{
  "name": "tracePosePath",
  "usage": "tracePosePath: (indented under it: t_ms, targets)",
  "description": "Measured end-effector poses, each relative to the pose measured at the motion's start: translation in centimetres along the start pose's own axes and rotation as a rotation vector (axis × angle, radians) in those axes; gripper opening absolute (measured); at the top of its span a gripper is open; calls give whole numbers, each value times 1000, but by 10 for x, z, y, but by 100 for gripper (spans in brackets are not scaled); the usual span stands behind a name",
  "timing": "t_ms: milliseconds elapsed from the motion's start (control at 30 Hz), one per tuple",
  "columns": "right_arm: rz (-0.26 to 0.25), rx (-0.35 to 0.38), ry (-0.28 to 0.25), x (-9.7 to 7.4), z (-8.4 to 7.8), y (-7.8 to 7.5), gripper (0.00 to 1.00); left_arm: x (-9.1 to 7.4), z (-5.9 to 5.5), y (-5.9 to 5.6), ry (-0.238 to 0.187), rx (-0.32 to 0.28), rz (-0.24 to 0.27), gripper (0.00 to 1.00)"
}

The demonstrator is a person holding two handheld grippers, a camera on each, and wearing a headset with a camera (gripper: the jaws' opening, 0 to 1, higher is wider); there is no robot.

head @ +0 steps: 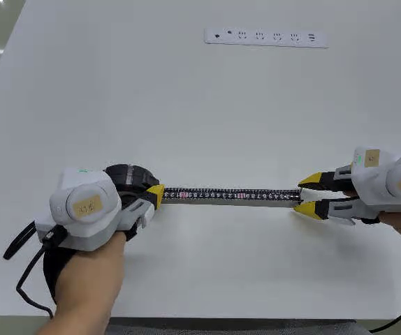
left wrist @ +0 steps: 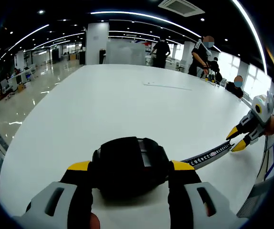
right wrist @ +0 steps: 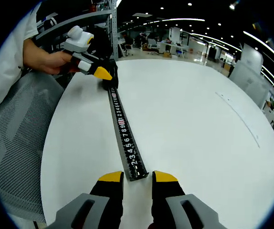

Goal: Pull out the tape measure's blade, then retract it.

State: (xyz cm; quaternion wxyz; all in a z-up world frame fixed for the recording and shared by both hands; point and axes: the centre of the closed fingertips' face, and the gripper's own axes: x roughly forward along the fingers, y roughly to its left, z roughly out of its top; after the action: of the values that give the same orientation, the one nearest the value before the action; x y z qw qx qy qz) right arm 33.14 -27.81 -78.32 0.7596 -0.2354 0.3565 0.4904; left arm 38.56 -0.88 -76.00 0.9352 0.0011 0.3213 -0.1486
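A black tape measure case (head: 127, 178) sits on the white table (head: 186, 105), and my left gripper (head: 143, 190) is shut on it, its yellow-tipped jaws pressed to the case (left wrist: 130, 160) on both sides. The dark blade (head: 232, 195) lies pulled out flat along the table toward the right. Its free end lies between the yellow fingertips of my right gripper (head: 307, 195), which is open; the jaws stand wider than the blade (right wrist: 122, 129) and do not touch it. In the right gripper view the left gripper (right wrist: 103, 74) holds the case at the far end.
A white power strip (head: 265, 37) lies flat at the table's far side. A black cable (head: 19, 279) hangs off the near left edge. A grey mesh chair (right wrist: 17, 143) stands beside the table. Several people (left wrist: 201, 55) stand beyond the table.
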Motion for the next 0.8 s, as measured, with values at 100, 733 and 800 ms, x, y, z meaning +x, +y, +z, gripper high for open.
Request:
tracePosePath:
  t_ms: [100,733,800]
  targets:
    - [20,-13,7,1,-1,1,18,0,0,0,1,-1,-1,60]
    - [44,-62,5,5,0,1,11,2,0,1,3,-14,0,60]
    - [44,-64,6,5,0,1,11,2,0,1,2,-21,-1,60]
